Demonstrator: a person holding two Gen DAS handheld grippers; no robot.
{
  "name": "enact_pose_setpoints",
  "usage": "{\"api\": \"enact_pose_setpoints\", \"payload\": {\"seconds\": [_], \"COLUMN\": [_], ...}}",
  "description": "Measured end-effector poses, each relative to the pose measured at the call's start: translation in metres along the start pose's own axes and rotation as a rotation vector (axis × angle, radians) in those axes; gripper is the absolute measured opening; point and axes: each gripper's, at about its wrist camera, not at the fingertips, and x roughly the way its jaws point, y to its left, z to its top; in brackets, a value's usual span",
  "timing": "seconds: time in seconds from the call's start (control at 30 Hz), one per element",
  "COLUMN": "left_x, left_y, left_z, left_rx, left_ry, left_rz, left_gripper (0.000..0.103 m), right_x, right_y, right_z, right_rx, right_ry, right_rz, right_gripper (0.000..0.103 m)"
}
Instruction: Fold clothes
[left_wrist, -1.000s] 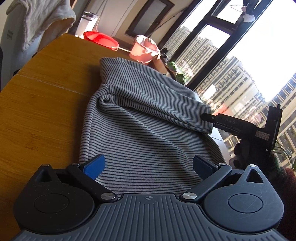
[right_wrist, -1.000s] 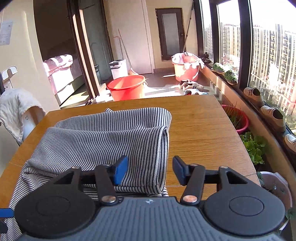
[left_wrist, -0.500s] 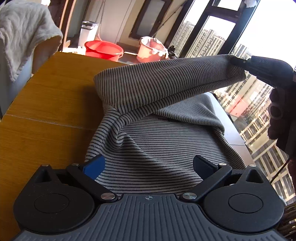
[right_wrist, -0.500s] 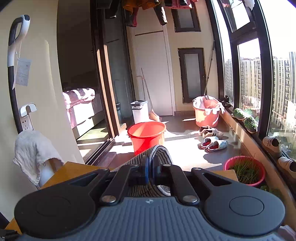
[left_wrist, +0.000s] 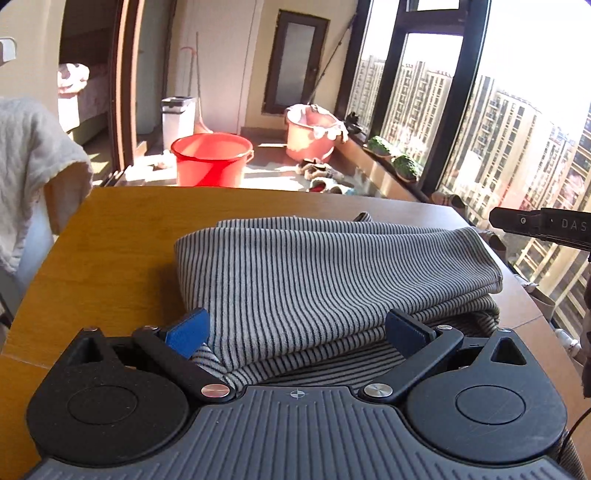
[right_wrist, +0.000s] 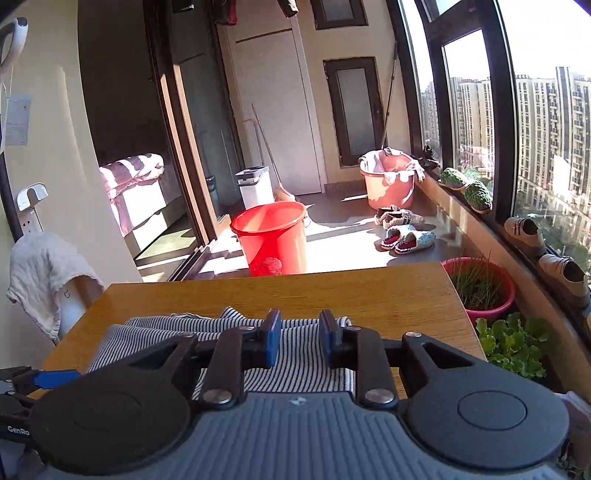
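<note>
Striped garment (left_wrist: 332, 273): 1, folded on table (left_wrist: 118, 236) | buckets: 2 | left gripper (left_wrist: 295, 328) jaws wide | right gripper (right_wrist: 297, 338) jaws narrowly apart, empty

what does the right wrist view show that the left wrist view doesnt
Only the right wrist view: the red planter of grass beside the wooden table, leafy greens and the slippers in full. Only the left wrist view: the striped garment seen whole, folded in layers. Both share the garment, the table, the red bucket, the pink tub, the towel and both open grippers, left gripper, right gripper.
</note>
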Motion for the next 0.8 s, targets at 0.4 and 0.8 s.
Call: {"api": "enact_pose_setpoints", "payload": {"seconds": [0.4,0.8], "left_x": [0.013,0.01], "left_y": [0.024,0.02], "left_z": [-0.008,-0.01], "left_rx": [-0.049,-0.036], "left_ry": [0.046,0.018], "left_rz": [0.04,0.067], "left_gripper": [0.103,0.103], "right_x": [0.041,0.043], "right_y": [-0.03,0.033], "right_z": [-0.038,-0.06], "right_rx": [0.192,-0.178], "right_ry": [0.181,0.076], "right_rz": [0.052,-0.066], "right_gripper": [0.024,0.066]}}
